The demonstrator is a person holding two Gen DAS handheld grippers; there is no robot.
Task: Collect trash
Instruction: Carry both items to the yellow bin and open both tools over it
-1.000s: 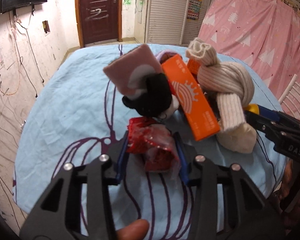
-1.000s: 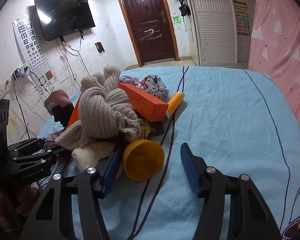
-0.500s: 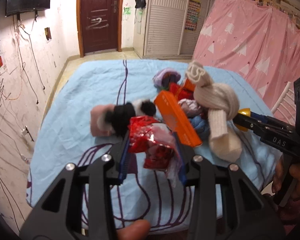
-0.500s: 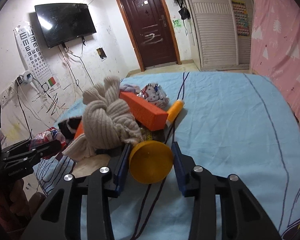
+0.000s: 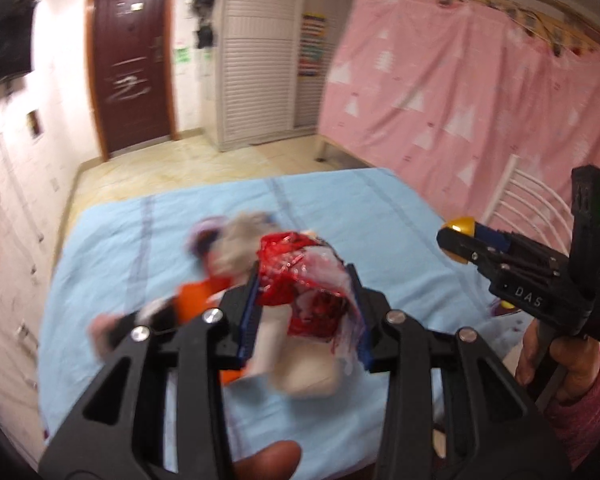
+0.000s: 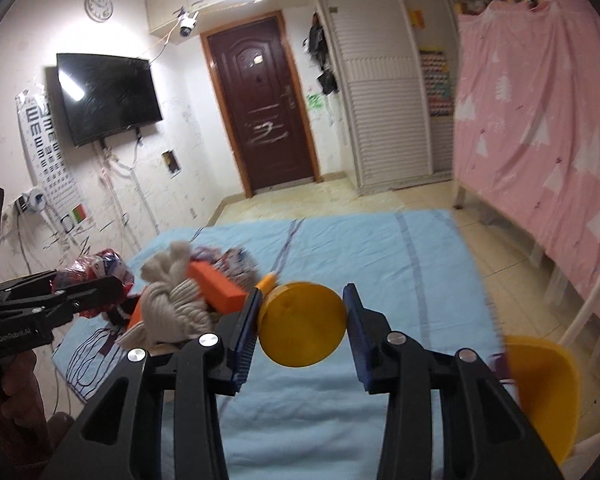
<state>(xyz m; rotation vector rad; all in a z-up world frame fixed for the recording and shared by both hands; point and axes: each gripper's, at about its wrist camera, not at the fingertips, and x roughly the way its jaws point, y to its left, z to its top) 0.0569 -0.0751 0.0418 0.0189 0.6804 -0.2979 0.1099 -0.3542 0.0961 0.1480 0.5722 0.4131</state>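
Above the bed (image 6: 380,264), both grippers' fingers stay clamped, left (image 5: 305,307) on a red wrapper (image 5: 300,280), right (image 6: 302,317) on a yellow lid (image 6: 302,318), lifted clear for binning.

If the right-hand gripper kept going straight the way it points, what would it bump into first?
Probably the bare light blue bedsheet. The right gripper, clamped on a round yellow plastic lid, aims past the pile at its left; depth is uncertain.
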